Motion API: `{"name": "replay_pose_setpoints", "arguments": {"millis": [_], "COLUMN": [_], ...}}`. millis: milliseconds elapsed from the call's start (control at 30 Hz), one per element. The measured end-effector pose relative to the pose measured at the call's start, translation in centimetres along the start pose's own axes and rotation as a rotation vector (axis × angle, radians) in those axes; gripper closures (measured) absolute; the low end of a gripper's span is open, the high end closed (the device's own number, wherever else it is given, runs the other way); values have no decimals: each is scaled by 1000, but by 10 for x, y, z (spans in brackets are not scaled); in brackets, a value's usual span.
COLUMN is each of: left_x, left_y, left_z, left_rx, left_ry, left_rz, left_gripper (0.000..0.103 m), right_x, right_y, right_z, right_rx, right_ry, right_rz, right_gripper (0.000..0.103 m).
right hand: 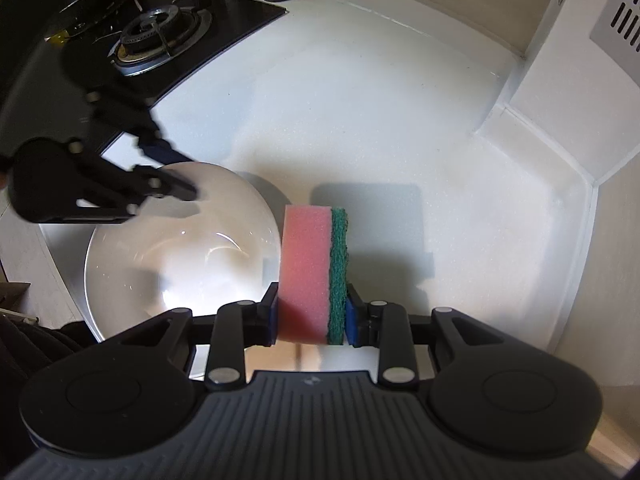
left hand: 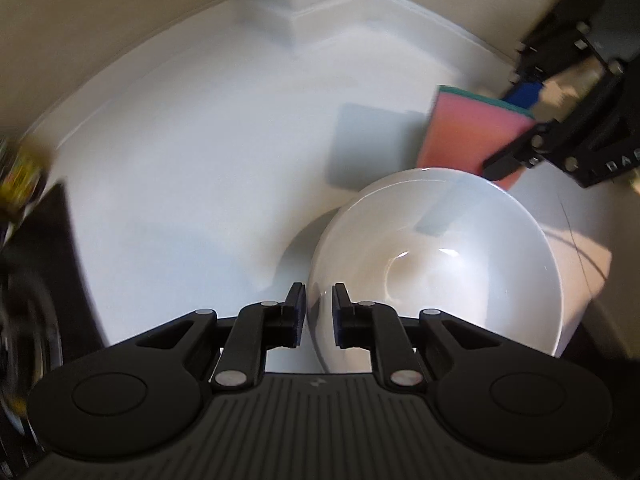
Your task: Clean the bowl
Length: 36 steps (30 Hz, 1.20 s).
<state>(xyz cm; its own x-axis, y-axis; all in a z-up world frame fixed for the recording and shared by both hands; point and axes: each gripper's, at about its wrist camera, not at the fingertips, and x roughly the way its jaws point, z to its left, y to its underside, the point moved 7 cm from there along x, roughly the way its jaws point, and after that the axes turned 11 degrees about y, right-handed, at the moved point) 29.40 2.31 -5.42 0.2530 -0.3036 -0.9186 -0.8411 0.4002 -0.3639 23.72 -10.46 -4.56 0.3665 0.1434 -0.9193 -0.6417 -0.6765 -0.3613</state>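
Bowl (left hand: 436, 264) cleaning is my job, and the white bowl sits on the white tabletop (left hand: 200, 152), close to the front edge and near the black stove (right hand: 152, 36) at the left side.

My left tool (left hand: 319, 312) is low at the bowl's near rim. One finger is outside the rim and one is inside. The fingers stand a little apart, and I can see a gap by the rim, so they are not squeezing it.

My right tool (right hand: 312, 316) is clamped on the sponge (right hand: 312, 264). The pink soft part faces the bowl and the green rough part faces away. The sponge is up in the air, just beside the bowl's rim and not inside it.

I think the step now is to hold the bowl and start wiping. To do it well, I should pinch the rim firmly with my left tool first, so the bowl will not slide or spin. Then I should bring the sponge down into the bowl and rub round and round, from the middle out to the rim. I should press softly, because the bowl sits near the edge and could tip.
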Motion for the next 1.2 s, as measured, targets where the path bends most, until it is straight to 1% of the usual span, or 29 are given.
{"name": "replay_pose_setpoints", "arguments": {"millis": [33,100,133,200,300,433,500,567,667,733,833,867,967,1000,1033,1067,1100,1200], "left_x": [3,8,11,13,18,30,37,42,45,39,21,18,21,21,29,49,60,52], "left_y": [3,9,8,1,-18,-49,-68,-80,-95,-96,-89,-85,-80,-80,-79,-73,-71,-72], "left_z": [2,5,5,5,8,7,3,1,4,9,17,16,11,12,12,9,6,1], "left_rx": [-33,-61,-59,-33,51,220,311,345,305,222,73,39,-12,-16,-21,-25,-12,123], "left_ry": [-2,12,22,31,35,64,80,81,84,70,43,33,36,32,30,29,26,30], "left_rz": [6,21,28,41,62,79,77,71,58,40,7,3,-11,-10,-10,-11,-9,23], "left_gripper": [86,86,91,91,91,90,88,86,86,86,87,87,86,87,90,90,90,89], "right_x": [0,-1,-1,-3,-5,-5,-5,-4,0,1,1,1,1,2,2,2,2,1], "right_y": [1,3,4,6,10,10,7,4,-2,-2,0,1,2,2,4,5,7,11], "right_z": [0,1,1,2,5,2,0,-2,-7,-8,-11,-11,-13,-13,-14,-15,-16,-18], "right_rx": [-1,4,9,22,-6,-14,1,8,9,6,16,26,46,55,64,70,78,91], "right_ry": [1,3,5,6,6,34,49,59,70,64,60,58,50,46,41,37,33,29], "right_rz": [-6,-15,-19,-24,-13,0,-9,-11,-6,-3,-8,-11,-19,-20,-21,-22,-23,-18], "right_gripper": [76,76,76,76,76,76,76,76,76,76,76,76,76,76,76,76,76,76]}}
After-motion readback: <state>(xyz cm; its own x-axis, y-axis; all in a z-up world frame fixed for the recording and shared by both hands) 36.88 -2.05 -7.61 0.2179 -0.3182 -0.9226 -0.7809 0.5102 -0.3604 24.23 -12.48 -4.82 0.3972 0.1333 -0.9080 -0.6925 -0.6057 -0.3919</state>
